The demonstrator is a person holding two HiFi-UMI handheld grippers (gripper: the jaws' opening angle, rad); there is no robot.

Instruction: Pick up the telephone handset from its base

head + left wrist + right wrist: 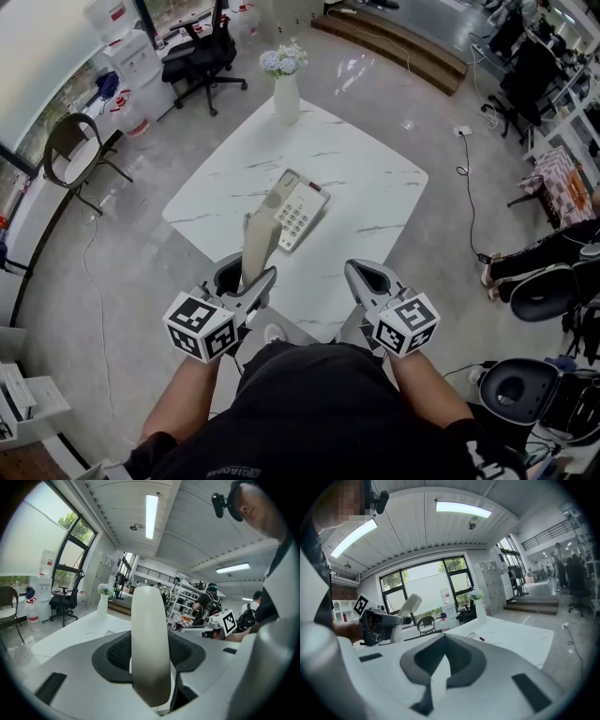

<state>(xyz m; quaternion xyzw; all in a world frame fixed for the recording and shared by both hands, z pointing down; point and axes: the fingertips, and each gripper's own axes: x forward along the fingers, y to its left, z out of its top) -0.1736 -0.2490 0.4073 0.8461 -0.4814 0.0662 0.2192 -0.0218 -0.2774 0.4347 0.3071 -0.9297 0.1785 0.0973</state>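
Observation:
The beige telephone handset (262,234) stands nearly upright above the near part of the white marble table (375,178), lifted off its base. My left gripper (251,286) is shut on its lower end. In the left gripper view the handset (150,644) rises between the jaws and fills the middle. The phone base (302,214) with its keypad lies flat on the table just beyond the handset. My right gripper (361,275) hovers at the table's near edge, shut with nothing in it. The right gripper view shows the handset (408,605) held by the left gripper (379,620) off to the left.
A white vase of flowers (286,94) stands at the table's far corner. A black office chair (202,56) and a brown chair (80,150) stand on the floor at the left. A cable (469,197) runs over the floor at the right.

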